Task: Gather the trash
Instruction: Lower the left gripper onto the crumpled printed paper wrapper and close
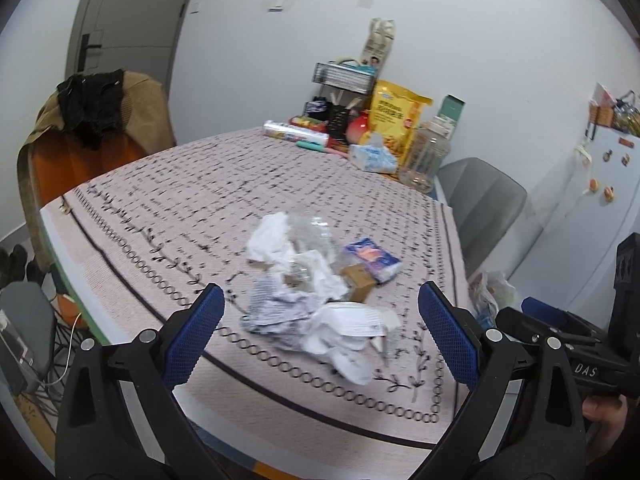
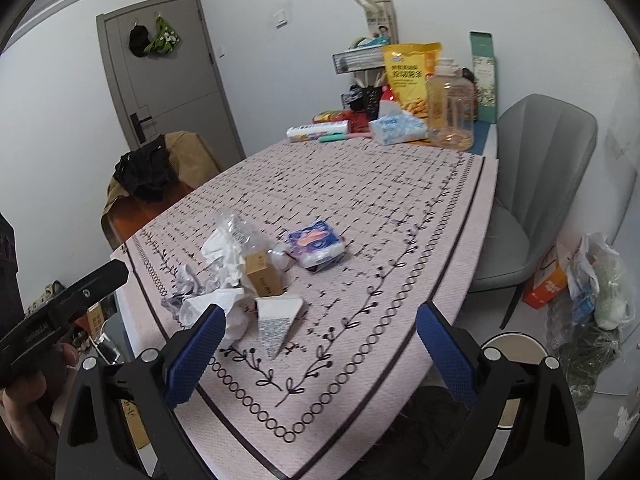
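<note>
A heap of trash lies near the front of the table: crumpled white paper (image 1: 340, 328) (image 2: 224, 304), a clear plastic wrapper (image 1: 312, 236) (image 2: 240, 232), a small brown box (image 1: 358, 282) (image 2: 262, 276), a blue tissue pack (image 1: 372, 258) (image 2: 316, 244) and a white triangular wrapper (image 2: 278, 320). My left gripper (image 1: 320, 320) is open and empty, held just short of the heap. My right gripper (image 2: 318, 332) is open and empty above the table's front corner, to the right of the heap.
The table has a pink patterned cloth (image 1: 200, 208) (image 2: 380, 208). Snack bag (image 2: 408, 76), tissue box (image 2: 396, 130), clear jar (image 2: 450, 116) and other items stand at the far end. A grey chair (image 2: 536, 184) and full bags (image 2: 592, 296) are on the right. A chair with clothes (image 1: 92, 128) stands left.
</note>
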Demonstrator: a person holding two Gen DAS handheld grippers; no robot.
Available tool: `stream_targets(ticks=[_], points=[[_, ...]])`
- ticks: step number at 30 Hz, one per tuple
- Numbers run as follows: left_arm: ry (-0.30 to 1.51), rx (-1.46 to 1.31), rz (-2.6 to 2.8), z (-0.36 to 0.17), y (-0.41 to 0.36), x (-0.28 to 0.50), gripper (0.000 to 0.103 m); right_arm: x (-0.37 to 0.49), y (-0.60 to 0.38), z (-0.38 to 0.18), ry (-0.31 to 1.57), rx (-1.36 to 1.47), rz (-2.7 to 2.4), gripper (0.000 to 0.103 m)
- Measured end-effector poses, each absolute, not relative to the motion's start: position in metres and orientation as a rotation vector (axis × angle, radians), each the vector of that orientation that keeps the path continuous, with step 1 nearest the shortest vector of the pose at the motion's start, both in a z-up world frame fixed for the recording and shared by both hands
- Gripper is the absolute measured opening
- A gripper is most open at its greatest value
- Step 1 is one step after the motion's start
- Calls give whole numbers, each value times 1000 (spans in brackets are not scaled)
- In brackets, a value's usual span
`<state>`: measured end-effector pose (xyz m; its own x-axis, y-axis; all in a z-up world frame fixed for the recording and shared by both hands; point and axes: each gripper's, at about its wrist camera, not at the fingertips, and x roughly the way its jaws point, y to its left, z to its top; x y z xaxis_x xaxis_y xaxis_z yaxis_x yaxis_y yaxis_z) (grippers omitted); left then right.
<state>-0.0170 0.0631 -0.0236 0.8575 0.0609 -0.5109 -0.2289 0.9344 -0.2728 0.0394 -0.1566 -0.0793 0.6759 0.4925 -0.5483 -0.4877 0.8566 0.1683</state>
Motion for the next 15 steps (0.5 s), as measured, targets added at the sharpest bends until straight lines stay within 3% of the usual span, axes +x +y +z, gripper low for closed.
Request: stream_targets(ticks=[5,12,15], points=[[542,-360,178,-37,82,-16,91,51,-132,-99,689,-12,594,82],[599,-400,171,-61,95,-2,75,68,-109,-128,788,-28,629,73],[616,-415,170,-70,97,5,74,74,-103,-136,819,-30,637,71]])
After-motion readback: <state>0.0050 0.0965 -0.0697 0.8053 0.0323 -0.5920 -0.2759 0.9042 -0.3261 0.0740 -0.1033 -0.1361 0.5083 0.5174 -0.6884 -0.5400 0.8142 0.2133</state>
